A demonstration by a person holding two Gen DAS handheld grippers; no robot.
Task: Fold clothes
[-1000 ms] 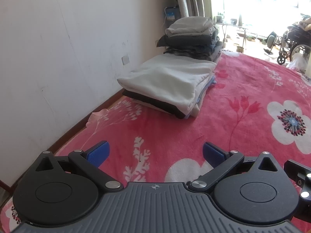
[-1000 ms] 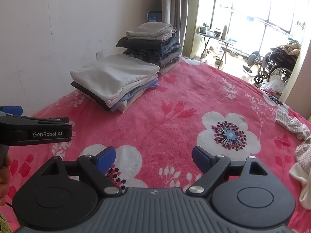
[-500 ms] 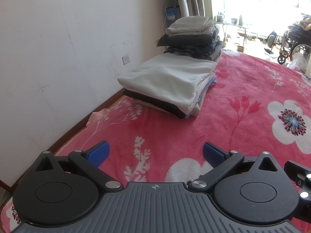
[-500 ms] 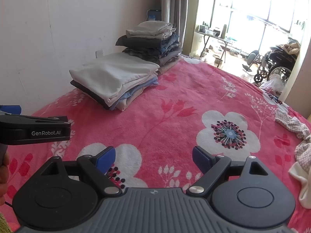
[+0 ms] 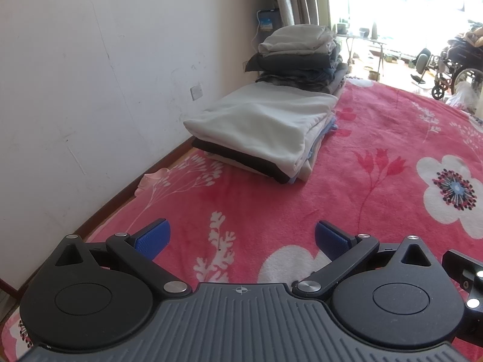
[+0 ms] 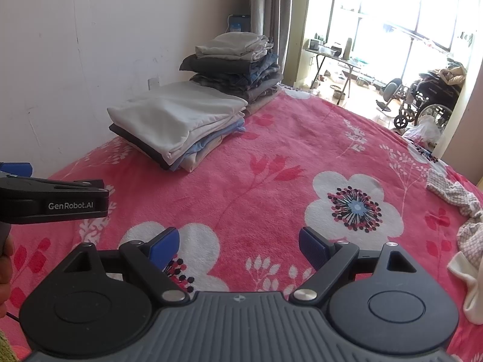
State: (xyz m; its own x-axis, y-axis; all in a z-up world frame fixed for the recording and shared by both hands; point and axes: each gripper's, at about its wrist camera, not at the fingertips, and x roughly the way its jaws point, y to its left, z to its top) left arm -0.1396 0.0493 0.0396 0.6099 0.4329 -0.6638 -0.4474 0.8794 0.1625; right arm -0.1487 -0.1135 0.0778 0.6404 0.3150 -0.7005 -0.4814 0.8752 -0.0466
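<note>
- The left gripper, black with blue pads, hangs over the pink fleece blanket with white flowers; its jaws stand wide apart with only blanket showing between them.
- The right gripper, the same black and blue make, is likewise spread wide over that blanket, nothing between its pads.
- Seen from the right wrist, the left gripper's body juts in from the left edge, white lettering on its side, with a bit of the person's hand below it.
- A low stack of folded clothes, topped by a pale cream piece over a black one and light blue ones, lies on the blanket near the wall, well ahead of both grippers; it also shows in the right view.
- Just behind it, touching or nearly so, stands a taller pile of folded dark grey and denim garments with a beige piece on top, also seen from the right.
- At the right edge of the blanket lies a crumpled heap of checked and cream unfolded clothes, well apart from the stacks.
- A white wall runs along the left with a socket plate.
- Beyond the blanket, grey curtains, a small folding table and a wheelchair stand in bright window light.
</note>
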